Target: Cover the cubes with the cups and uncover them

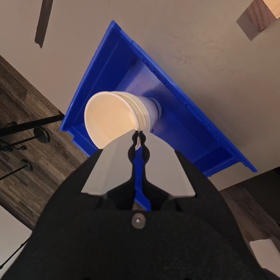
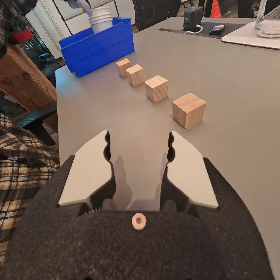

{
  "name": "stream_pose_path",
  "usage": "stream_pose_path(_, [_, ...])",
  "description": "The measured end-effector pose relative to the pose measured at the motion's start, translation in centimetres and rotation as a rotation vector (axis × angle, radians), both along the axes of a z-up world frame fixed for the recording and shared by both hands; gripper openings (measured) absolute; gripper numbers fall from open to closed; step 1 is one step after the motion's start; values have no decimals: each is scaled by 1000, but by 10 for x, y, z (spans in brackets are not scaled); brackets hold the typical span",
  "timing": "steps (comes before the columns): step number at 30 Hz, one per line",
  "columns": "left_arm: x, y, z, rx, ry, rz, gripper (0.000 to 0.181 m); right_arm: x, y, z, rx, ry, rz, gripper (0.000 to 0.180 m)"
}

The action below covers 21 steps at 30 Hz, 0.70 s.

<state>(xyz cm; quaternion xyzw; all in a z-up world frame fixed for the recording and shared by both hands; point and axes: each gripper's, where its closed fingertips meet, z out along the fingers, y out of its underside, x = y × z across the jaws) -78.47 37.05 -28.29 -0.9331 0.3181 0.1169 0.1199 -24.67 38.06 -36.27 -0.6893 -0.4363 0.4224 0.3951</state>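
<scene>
My left gripper (image 1: pixel 139 134) is shut on the rim of a stack of white paper cups (image 1: pixel 121 116), holding it over the blue bin (image 1: pixel 174 121). In the right wrist view the cup stack (image 2: pixel 100 21) hangs in the left gripper's fingers (image 2: pixel 86 8) above the far end of the blue bin (image 2: pixel 98 50). Several wooden cubes stand uncovered in a row on the grey table (image 2: pixel 227 90): the nearest cube (image 2: pixel 189 109), then one (image 2: pixel 156 88), one (image 2: pixel 135 75) and the farthest (image 2: pixel 123 67). My right gripper (image 2: pixel 139 136) is open and empty, low over the table before the nearest cube.
A wooden cube (image 1: pixel 257 19) shows at the top right of the left wrist view. A white mat (image 2: pixel 254 36), a black device with cable (image 2: pixel 192 18) and a small dark box (image 2: pixel 216 28) lie at the table's far right. A plaid sleeve (image 2: pixel 22 166) and chair arm (image 2: pixel 36 115) are at left.
</scene>
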Motion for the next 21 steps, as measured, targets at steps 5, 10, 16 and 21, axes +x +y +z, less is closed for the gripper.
stream_pose_path(5, [0, 0, 19, 53, 50, 6, 3, -2, 0, 0, 0, 7, 4, 73])
stream_pose_path(10, [4, 1, 57, 163, 107, -3, 2, -2, -1, 4, 5, 23, -1, 74])
stream_pose_path(16, [14, 0, 110, 328, 68, 35, 2, -4, -4, 15, 1, 95, -1, 79])
stream_pose_path(21, [30, 0, 133, 439, -46, 55, 3, -12, -6, 28, 6, 186, -4, 91])
